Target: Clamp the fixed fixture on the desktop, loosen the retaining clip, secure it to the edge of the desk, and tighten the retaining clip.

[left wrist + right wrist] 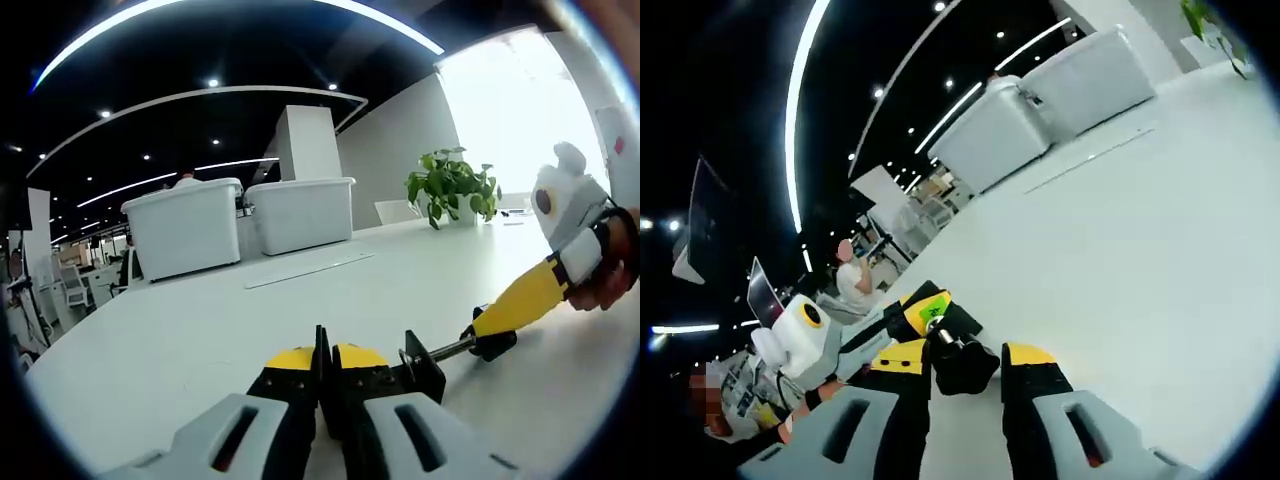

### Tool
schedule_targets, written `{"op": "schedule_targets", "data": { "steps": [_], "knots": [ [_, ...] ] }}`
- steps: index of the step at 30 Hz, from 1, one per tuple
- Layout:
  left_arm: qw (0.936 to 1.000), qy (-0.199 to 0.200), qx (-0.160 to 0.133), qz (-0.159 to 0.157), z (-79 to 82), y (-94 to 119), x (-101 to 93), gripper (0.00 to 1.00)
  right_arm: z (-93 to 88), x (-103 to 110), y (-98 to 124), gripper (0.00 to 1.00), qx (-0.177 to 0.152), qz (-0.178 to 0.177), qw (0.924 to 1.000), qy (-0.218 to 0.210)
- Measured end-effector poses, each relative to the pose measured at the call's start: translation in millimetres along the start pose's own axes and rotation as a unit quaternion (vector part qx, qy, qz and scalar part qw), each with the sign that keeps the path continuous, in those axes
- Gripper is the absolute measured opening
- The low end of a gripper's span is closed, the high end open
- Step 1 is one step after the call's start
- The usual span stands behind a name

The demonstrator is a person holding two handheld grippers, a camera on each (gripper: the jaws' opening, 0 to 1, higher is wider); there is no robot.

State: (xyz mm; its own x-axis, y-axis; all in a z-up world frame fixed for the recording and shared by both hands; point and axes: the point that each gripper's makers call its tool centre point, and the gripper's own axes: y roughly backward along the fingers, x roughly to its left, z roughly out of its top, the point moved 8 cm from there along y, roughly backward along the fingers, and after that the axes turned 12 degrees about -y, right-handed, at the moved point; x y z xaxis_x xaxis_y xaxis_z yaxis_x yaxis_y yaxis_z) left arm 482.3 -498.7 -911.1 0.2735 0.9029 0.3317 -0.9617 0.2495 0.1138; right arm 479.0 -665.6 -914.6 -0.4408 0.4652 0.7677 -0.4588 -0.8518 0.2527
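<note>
Gripping fixture [425, 367] between left jaws (seemingly); knob [962, 366] between right jaws.

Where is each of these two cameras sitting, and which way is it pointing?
Left gripper view: rides the left hand-held gripper, looking across the table at the clamp; a hand shows.
Right gripper view: rides the right hand-held gripper, facing the clamp's knob.
Shared: clamp, table, white bins.

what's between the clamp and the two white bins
In the left gripper view, bare white desktop runs from the clamp toward the white bins, with just a long flat strip lying ahead of them.
</note>
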Motion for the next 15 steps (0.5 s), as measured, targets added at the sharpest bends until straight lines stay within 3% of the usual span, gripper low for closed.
{"op": "schedule_targets", "data": {
  "steps": [9, 12, 14, 15],
  "knots": [
    [1.0, 0.002, 0.0, 0.001, -0.1, -0.7, 0.3, 0.06, -1.5, 0.4, -1.6, 0.24, -0.006, 0.004, 0.9998, 0.016],
    [1.0, 0.0, -0.001, 0.001, 0.0, 1.0, -0.9, 0.06, -1.0, 0.2, -3.7, 0.23, -0.014, 0.004, 0.9975, 0.069],
    [1.0, 0.0, -0.002, 0.001, 0.1, 1.3, -1.2, 0.06, 1.1, 0.8, -5.5, 0.23, -0.023, 0.003, 0.9911, 0.131],
    [1.0, 0.0, -0.002, 0.001, -0.3, 1.5, -1.0, 0.06, 1.5, 2.1, -6.1, 0.23, -0.028, 0.001, 0.9841, 0.176]
  ]
}}
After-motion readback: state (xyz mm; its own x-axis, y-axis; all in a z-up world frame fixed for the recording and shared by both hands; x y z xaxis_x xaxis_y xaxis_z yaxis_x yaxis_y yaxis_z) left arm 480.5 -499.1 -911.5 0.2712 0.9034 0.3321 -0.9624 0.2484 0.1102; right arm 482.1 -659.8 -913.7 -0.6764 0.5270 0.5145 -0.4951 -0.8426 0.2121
